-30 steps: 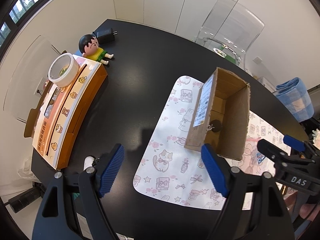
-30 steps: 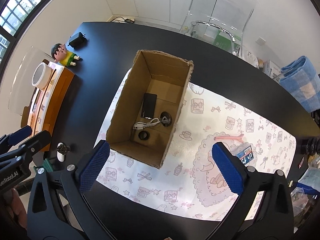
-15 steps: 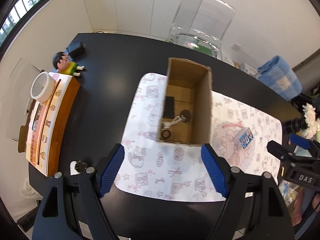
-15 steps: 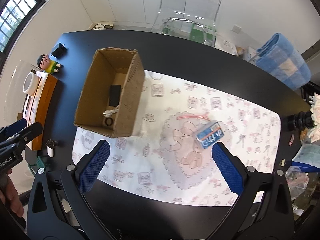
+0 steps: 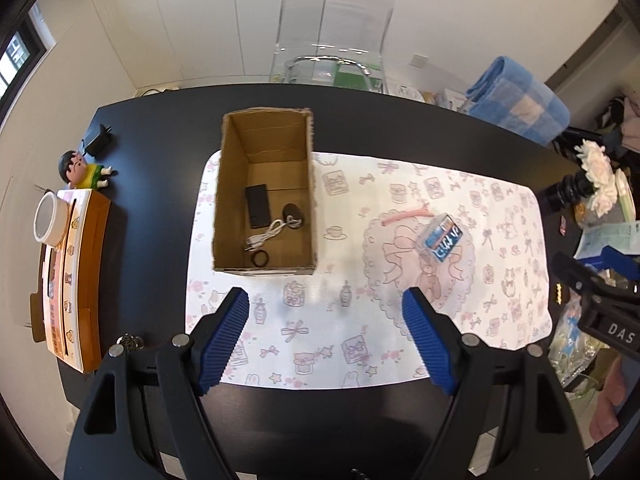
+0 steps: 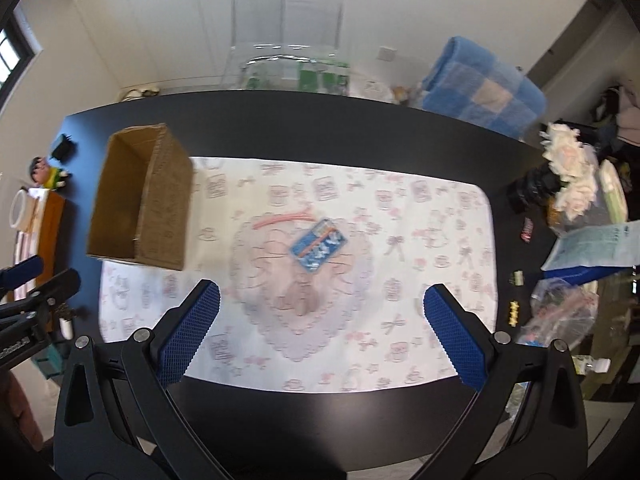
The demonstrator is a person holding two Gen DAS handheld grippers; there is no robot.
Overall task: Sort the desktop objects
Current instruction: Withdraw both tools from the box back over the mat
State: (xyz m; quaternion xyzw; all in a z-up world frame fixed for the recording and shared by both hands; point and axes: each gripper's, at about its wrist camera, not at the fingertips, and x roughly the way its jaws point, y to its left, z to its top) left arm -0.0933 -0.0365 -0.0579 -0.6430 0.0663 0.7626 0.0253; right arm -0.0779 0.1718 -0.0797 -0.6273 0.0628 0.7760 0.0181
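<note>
Cardboard box [image 5: 266,196], open-topped, left of centre in the left wrist view, at the left end of the patterned mat [image 5: 360,280]; already loaded with a black slab [image 5: 257,205], a white cable [image 5: 269,236], a dark ring [image 5: 260,258] and a dark oval piece [image 5: 293,216], so probably serving as the sorting bin. Still loose on the mat, right of centre: blue packet [image 5: 443,238] and, touching or just above it, pink clip [image 5: 406,215] — likely next for the box. Left claw [image 5: 326,338] wide, nothing between the blue pads, low in frame, above the mat's near edge. Right claw [image 6: 320,332] equally wide and empty, roughly lined up below the blue packet, apparently for a pickup. Further out, at far left on the black table [image 5: 160,120]: doll [image 5: 82,168], black charger [image 5: 98,142], tape roll [image 5: 50,218] atop an orange carton [image 5: 80,272].
</note>
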